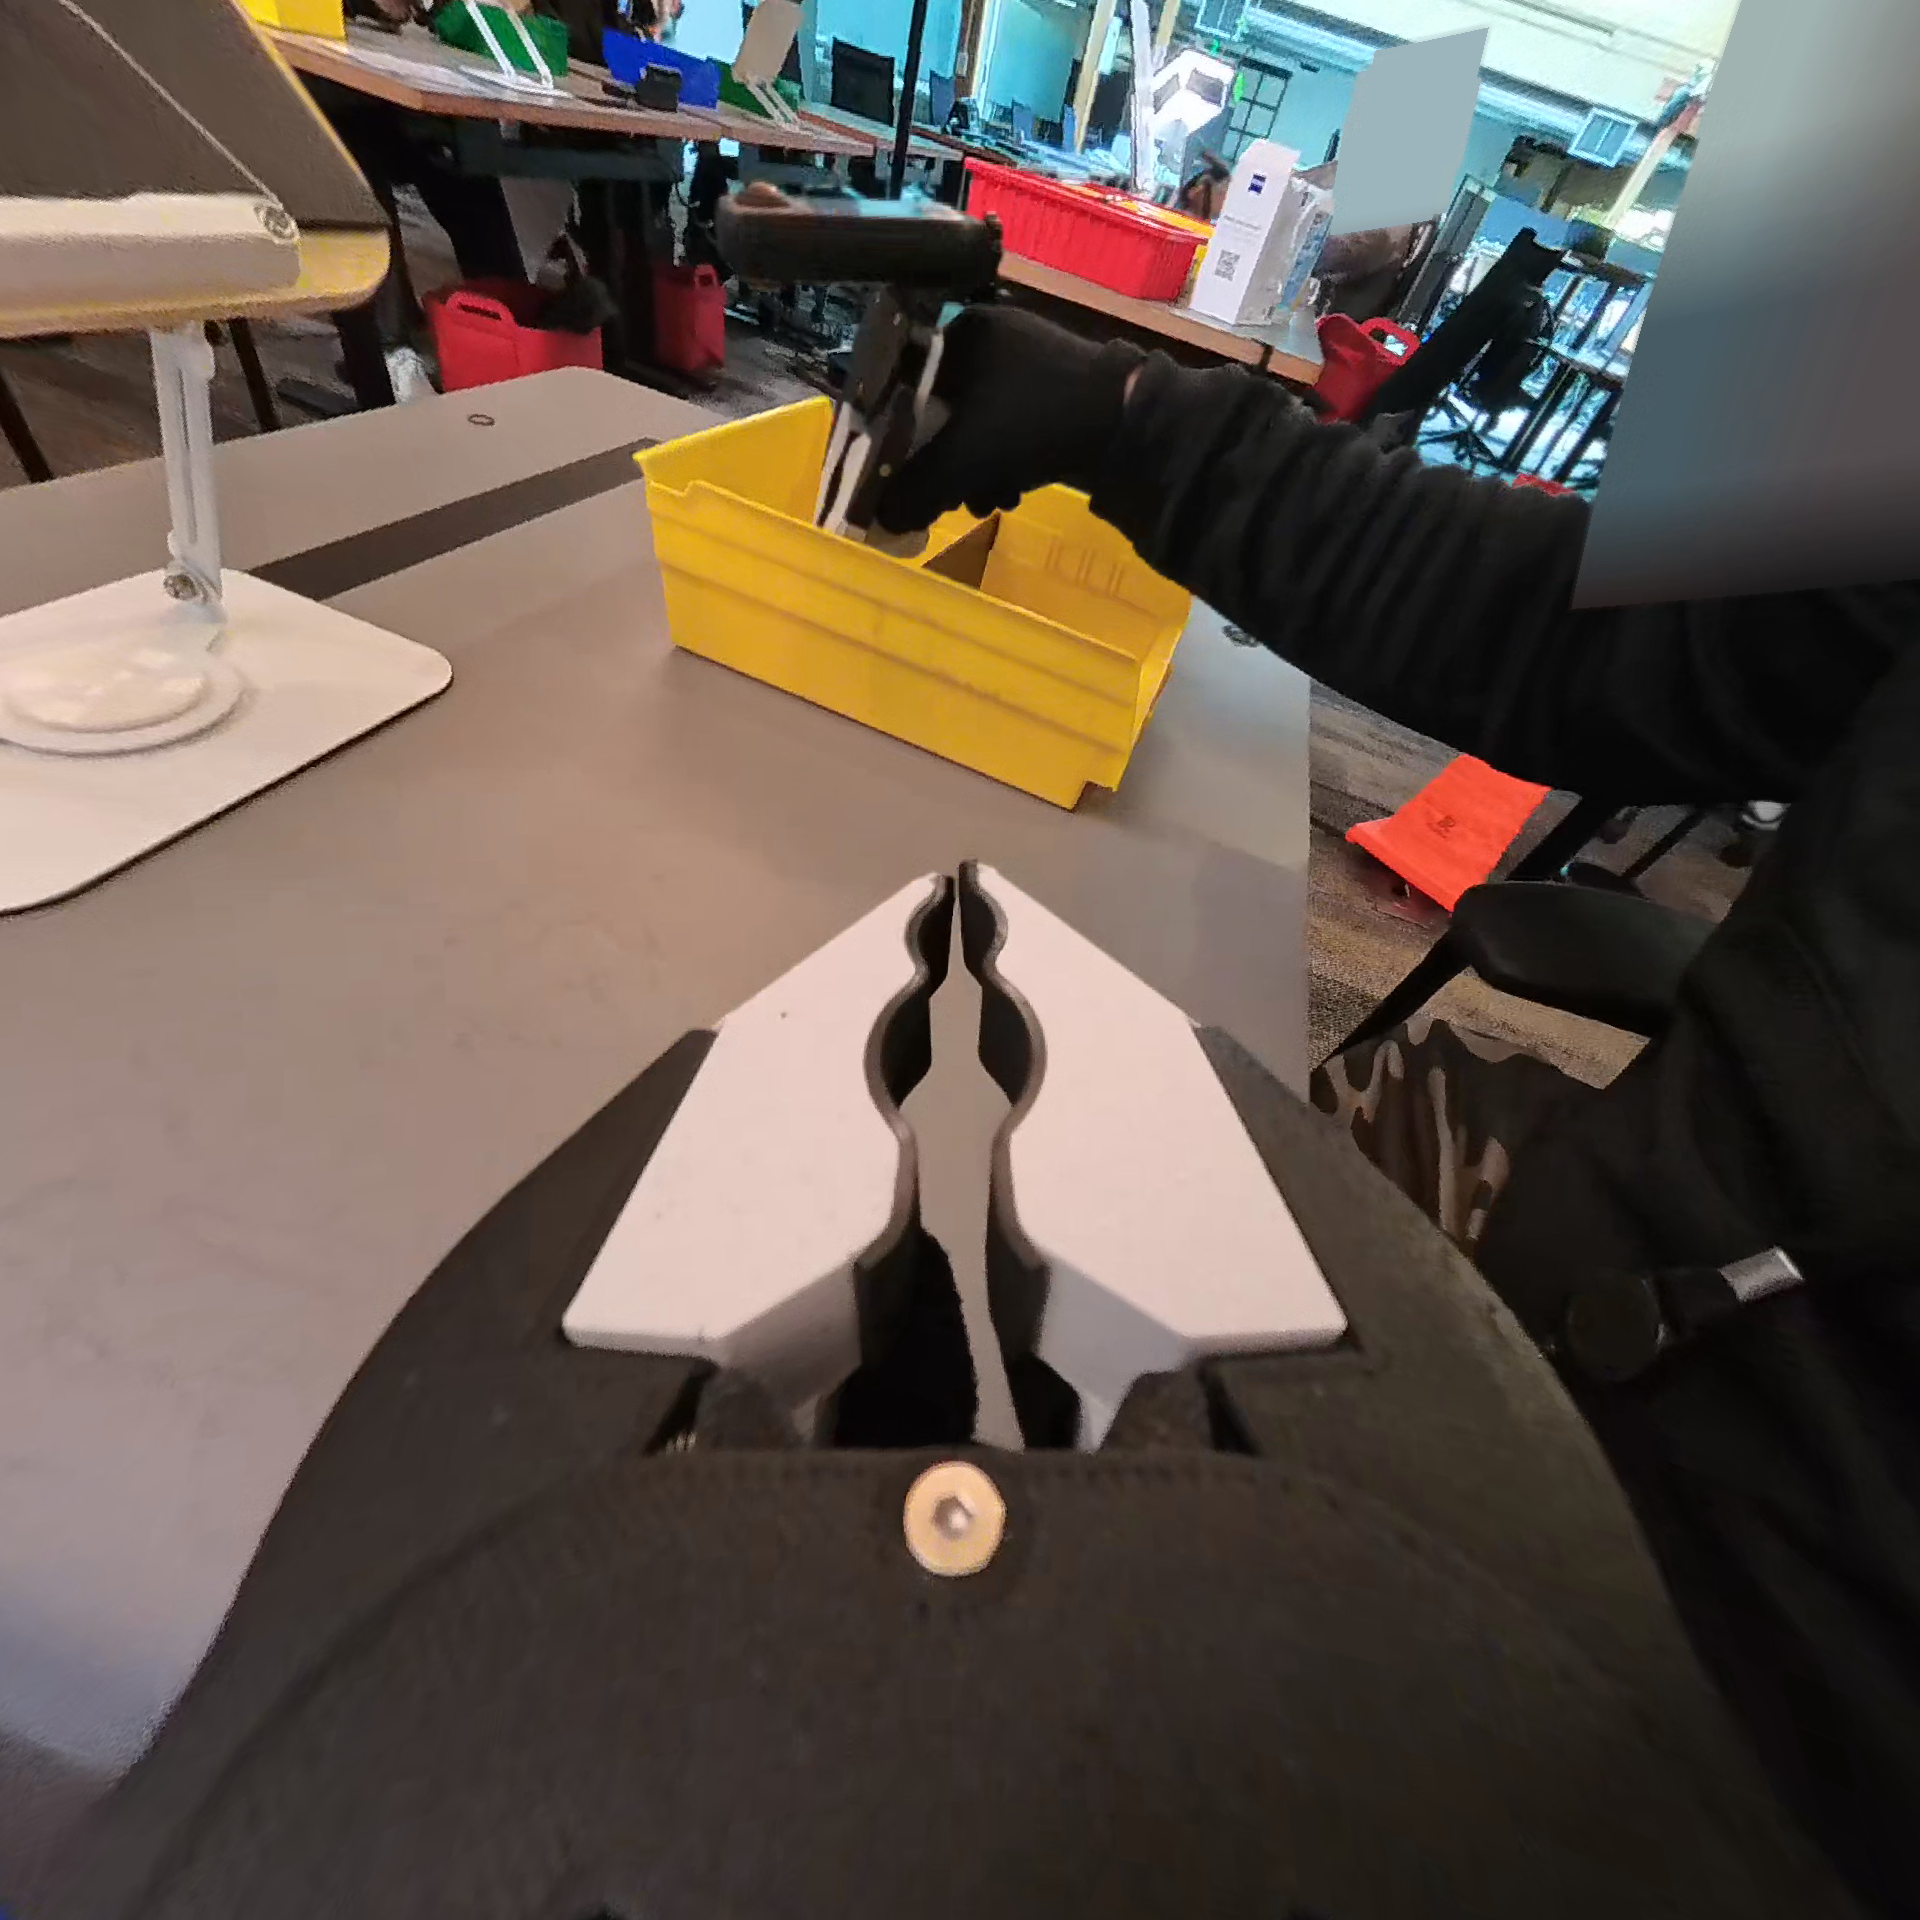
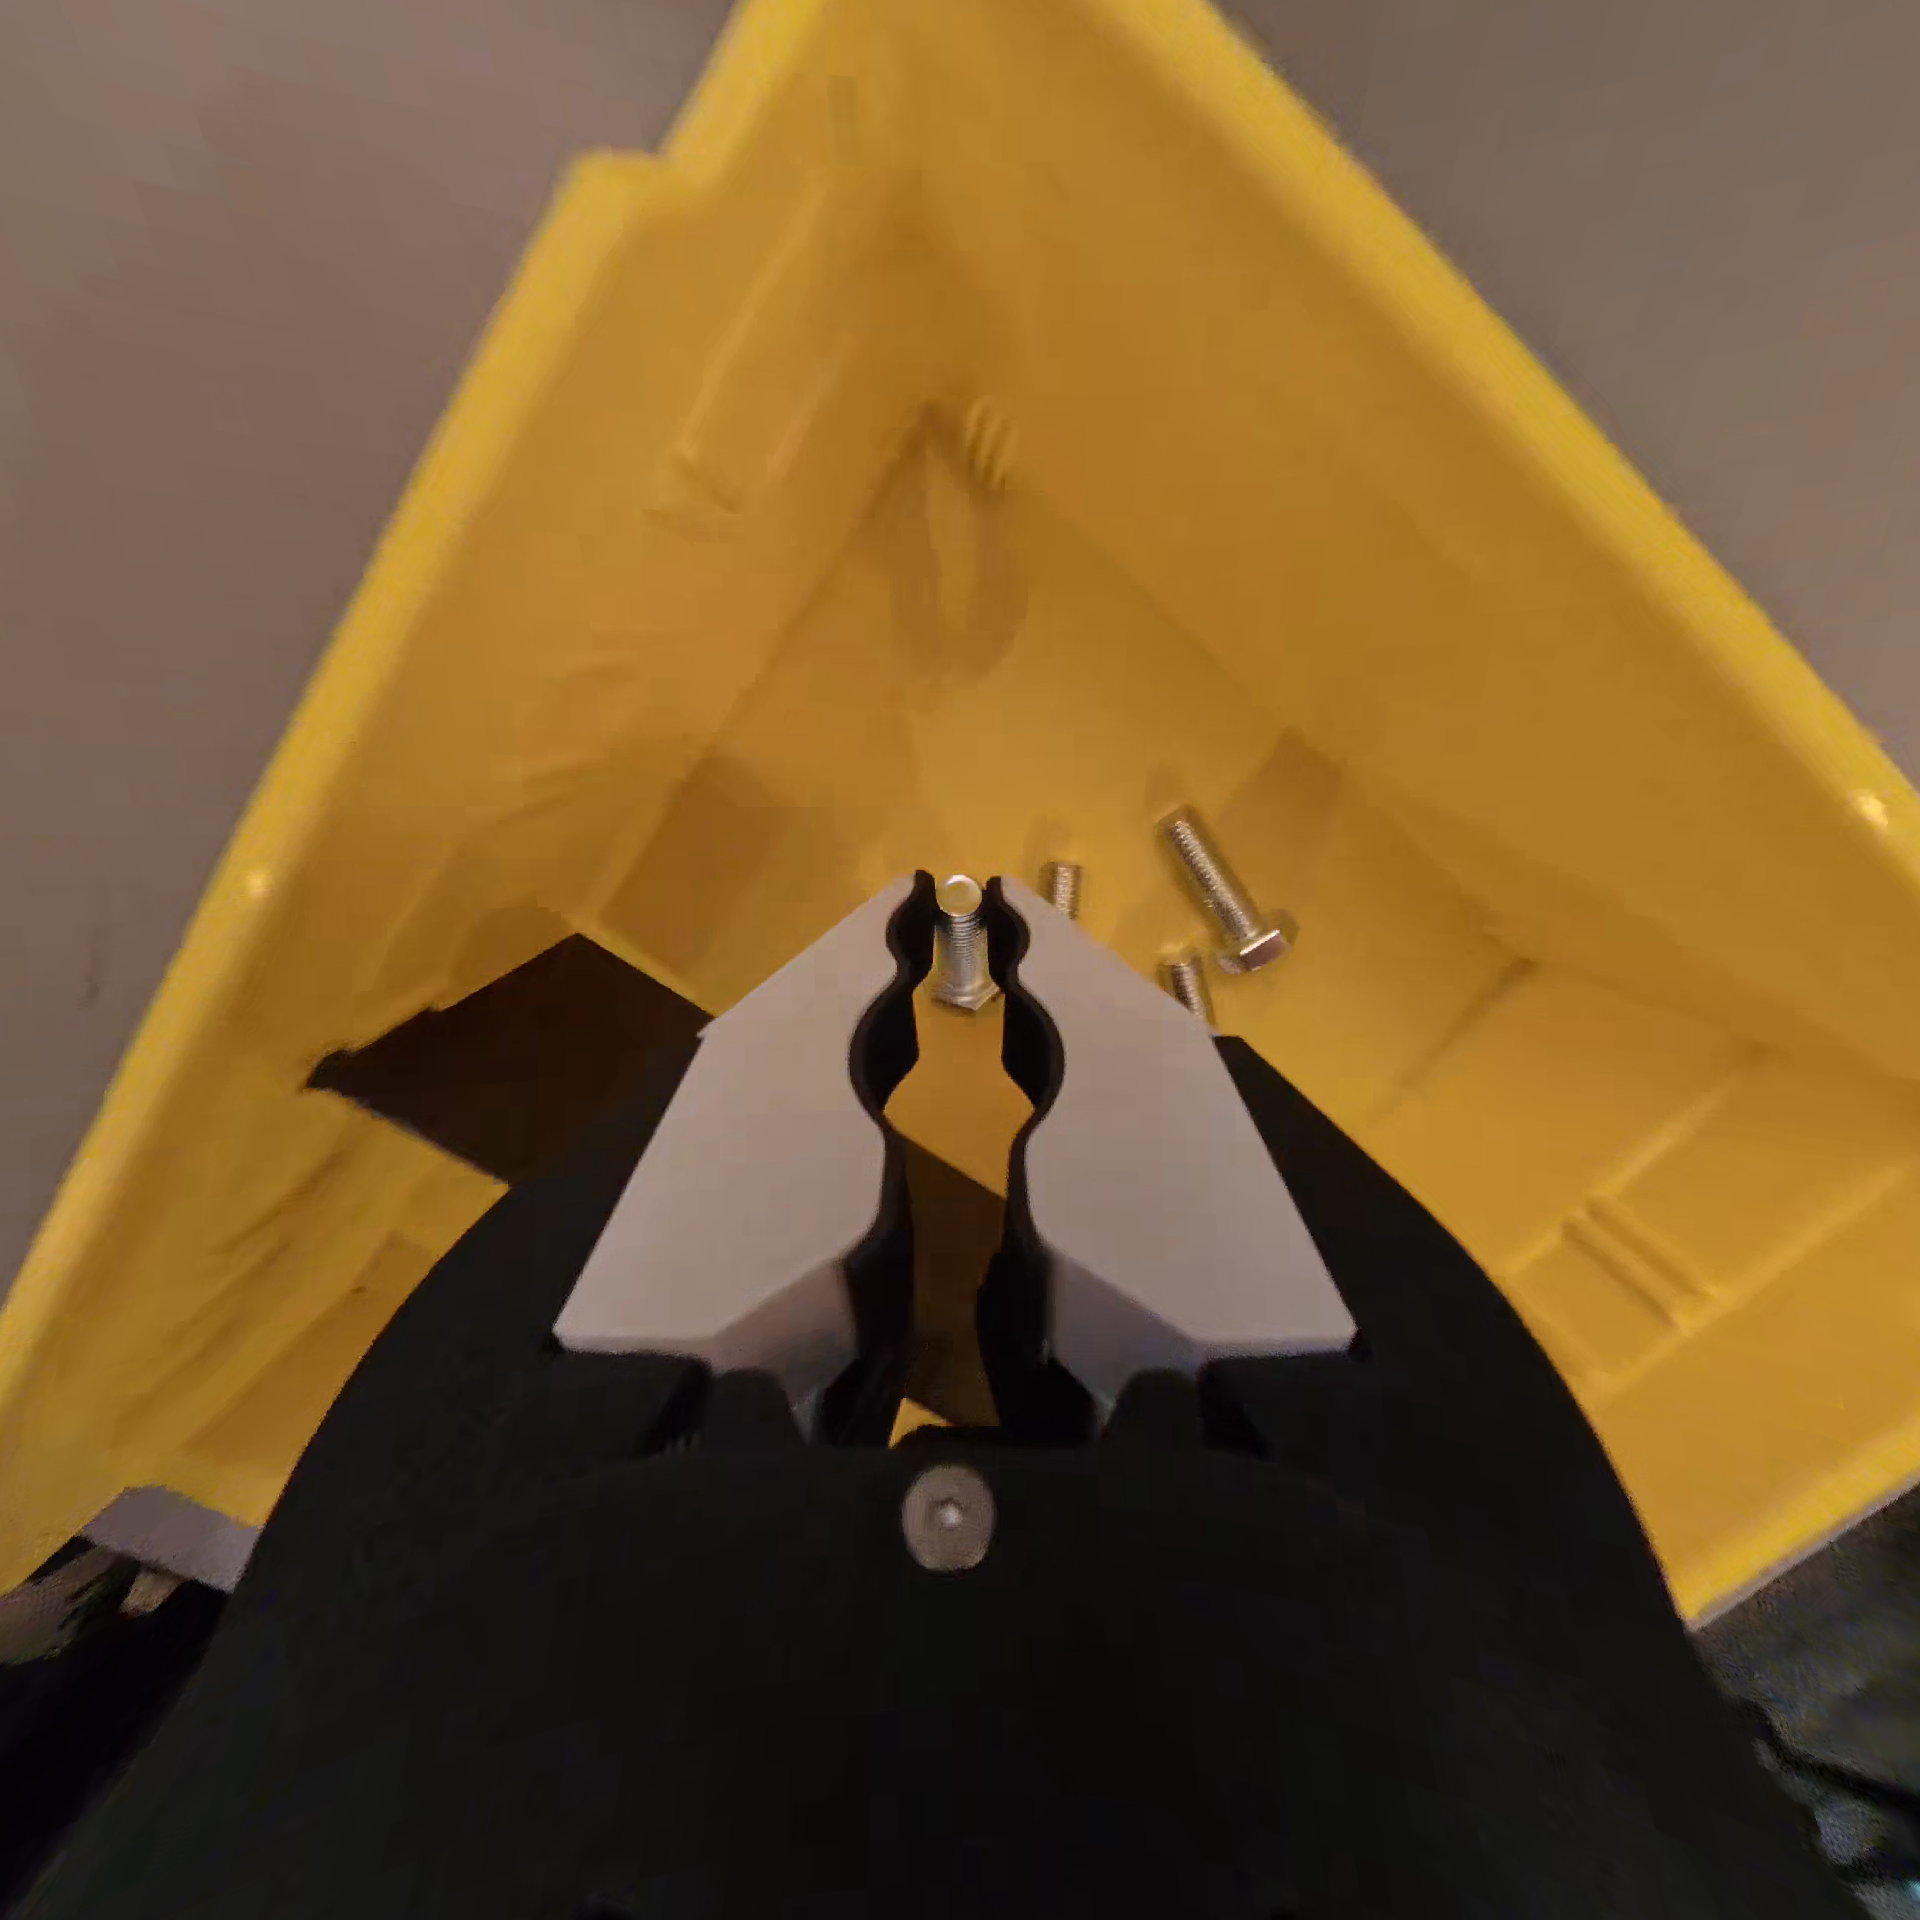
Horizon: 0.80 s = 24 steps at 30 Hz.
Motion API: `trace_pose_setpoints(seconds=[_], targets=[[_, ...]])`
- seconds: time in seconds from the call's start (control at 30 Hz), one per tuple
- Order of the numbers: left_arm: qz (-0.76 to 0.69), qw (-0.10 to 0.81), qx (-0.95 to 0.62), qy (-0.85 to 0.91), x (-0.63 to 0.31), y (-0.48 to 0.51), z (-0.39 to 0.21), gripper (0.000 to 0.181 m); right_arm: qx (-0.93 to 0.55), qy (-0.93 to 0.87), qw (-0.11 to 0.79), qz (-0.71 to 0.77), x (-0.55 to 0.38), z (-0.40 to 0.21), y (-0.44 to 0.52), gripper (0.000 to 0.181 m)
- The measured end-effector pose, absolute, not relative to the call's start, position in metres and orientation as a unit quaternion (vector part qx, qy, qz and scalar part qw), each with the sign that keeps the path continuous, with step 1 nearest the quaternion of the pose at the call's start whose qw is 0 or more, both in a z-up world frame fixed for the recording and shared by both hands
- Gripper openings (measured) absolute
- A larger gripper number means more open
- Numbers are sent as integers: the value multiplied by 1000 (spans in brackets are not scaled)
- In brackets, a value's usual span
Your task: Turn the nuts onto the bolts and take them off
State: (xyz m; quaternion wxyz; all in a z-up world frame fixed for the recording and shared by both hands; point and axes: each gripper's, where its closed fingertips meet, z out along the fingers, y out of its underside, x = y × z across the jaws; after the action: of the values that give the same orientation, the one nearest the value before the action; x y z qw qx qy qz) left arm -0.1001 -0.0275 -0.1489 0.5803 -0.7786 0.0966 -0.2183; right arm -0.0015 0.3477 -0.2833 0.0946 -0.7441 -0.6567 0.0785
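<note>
A yellow bin stands on the grey table. My right gripper reaches down into the bin and is shut on a silver bolt, gripping its threaded end with the head toward the camera. Three more bolts lie on the bin floor just right of the fingertips, the clearest one lying loose. In the left wrist view the right gripper shows inside the bin, held by a black-gloved hand. My left gripper is shut and empty, hovering over the table short of the bin. No nuts are visible.
A dark cardboard divider crosses the bin at the left. A white stand with a flat base sits on the table at the left. The table edge runs down the right, with the person's dark clothing beyond. The tips of one gripper are about 40 centimeters away from the tips of the other.
</note>
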Motion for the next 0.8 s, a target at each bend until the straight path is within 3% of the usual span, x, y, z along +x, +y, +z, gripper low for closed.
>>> trace_pose_setpoints(seconds=[0.1,0.2,0.33,0.53,0.8], targets=[[-217,578,-782,89,-100,-30,-155,0,-757,-646,71,71,-2,-297,353,11],[-210,575,-786,86,-100,-34,-163,1,-768,-630,92,66,-5,-288,359,43],[-203,573,-791,72,-98,-37,-175,4,-746,-629,182,123,-21,-226,331,35],[-115,551,-825,52,-110,-37,-197,17,-632,-660,313,260,-50,-120,201,28],[-59,515,-855,0,-125,-37,-228,38,-566,-659,299,395,-95,-135,38,55]])
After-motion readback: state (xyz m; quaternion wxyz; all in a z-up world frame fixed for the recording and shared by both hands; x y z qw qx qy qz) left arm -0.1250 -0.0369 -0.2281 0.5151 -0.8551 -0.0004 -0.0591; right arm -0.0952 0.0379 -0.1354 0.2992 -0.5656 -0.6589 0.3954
